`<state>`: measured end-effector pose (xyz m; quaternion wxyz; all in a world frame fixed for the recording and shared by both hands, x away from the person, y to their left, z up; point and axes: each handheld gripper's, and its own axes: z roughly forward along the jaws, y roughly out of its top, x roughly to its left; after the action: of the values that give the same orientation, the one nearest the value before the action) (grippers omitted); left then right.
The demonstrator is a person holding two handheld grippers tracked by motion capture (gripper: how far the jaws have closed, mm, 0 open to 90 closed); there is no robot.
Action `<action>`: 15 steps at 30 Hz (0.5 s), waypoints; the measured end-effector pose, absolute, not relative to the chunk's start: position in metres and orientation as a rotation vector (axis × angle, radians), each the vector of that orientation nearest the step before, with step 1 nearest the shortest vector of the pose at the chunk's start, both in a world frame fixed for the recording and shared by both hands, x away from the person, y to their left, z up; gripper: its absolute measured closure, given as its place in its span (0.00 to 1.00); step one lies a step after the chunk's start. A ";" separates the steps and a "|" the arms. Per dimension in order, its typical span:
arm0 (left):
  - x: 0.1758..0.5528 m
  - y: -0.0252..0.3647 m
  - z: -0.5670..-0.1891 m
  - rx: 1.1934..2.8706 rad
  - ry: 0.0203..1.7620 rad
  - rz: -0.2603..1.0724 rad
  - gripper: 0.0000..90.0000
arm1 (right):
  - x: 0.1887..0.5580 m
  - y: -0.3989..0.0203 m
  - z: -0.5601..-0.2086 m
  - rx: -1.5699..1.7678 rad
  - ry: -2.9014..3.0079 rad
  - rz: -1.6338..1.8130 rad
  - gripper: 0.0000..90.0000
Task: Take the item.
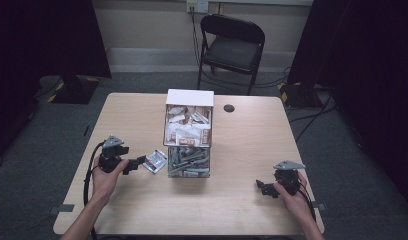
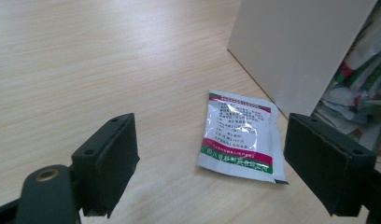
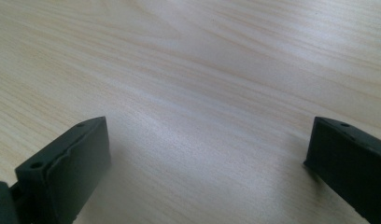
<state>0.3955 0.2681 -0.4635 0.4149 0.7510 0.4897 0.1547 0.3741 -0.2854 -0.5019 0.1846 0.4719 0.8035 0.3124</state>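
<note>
So the small white foil sachet with the red and green bands point(image 2: 239, 136) is lying flat on the light wooden table point(image 1: 142, 210), just left of the clear two-tier box stuffed with packets point(image 1: 188, 134), roughly mid-table and nearer my left edge. My left gripper point(image 1: 137, 164) sits just beside it with its jaws spread wide and nothing between the pads; the sachet lies on the wood ahead of them. I'd say one packet is out of the box and set down, and plenty more are packed inside. My right gripper point(image 1: 262, 187) rests near the front right corner, jaws wide apart too, empty over bare wood.
</note>
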 end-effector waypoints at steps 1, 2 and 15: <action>0.390 0.272 -0.460 1.881 1.241 0.380 0.20 | 0.374 -0.285 -0.502 1.330 2.265 0.881 0.00; 0.387 0.273 -0.459 1.893 1.254 0.403 0.20 | 0.374 -0.285 -0.502 1.330 2.265 0.880 0.00; 0.366 0.296 -0.470 1.953 1.363 0.489 0.23 | 0.374 -0.285 -0.502 1.330 2.265 0.881 0.00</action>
<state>0.3663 0.2962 -0.4703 0.3479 0.7531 0.5257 0.1884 0.3740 -0.2853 -0.5019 0.1846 0.4720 0.8035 0.3124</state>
